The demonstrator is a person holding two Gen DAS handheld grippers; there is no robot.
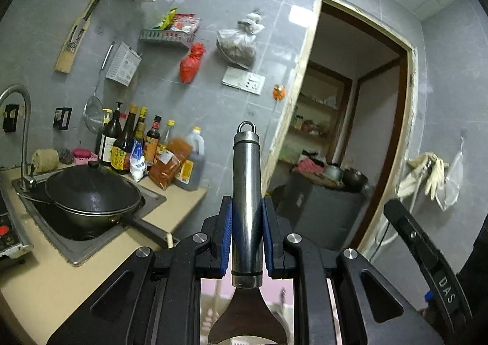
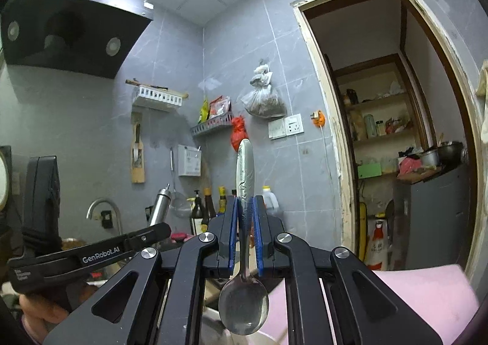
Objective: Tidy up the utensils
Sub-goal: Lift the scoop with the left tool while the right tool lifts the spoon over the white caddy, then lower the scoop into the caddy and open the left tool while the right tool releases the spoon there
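**Two Utensils Held Aloft**

At lower centre, the left gripper (image 1: 246,224) is clamped on a round steel-handled spatula (image 1: 246,192); the right gripper (image 2: 245,223) is clamped on a polished steel spoon (image 2: 244,304). Slippage is possible, since smooth metal is pinched narrowly. Beyond, the grey perforated wall rack (image 2: 212,125) remains distant.

My two claws: black frames, blue pads

My left claw (image 1: 246,220) has matte black linkage arms with triangular cut-outs, round silver screws at the joints, and ribbed blue pads (image 1: 226,229) lining its fingers. My right claw (image 2: 245,223) is built the same, with blue pads (image 2: 233,223) and silver screws. From the right camera, the left claw's black side arm carries white "GenRobot.AI" lettering; from the left camera, the right claw's arm shows white letters "DAS".
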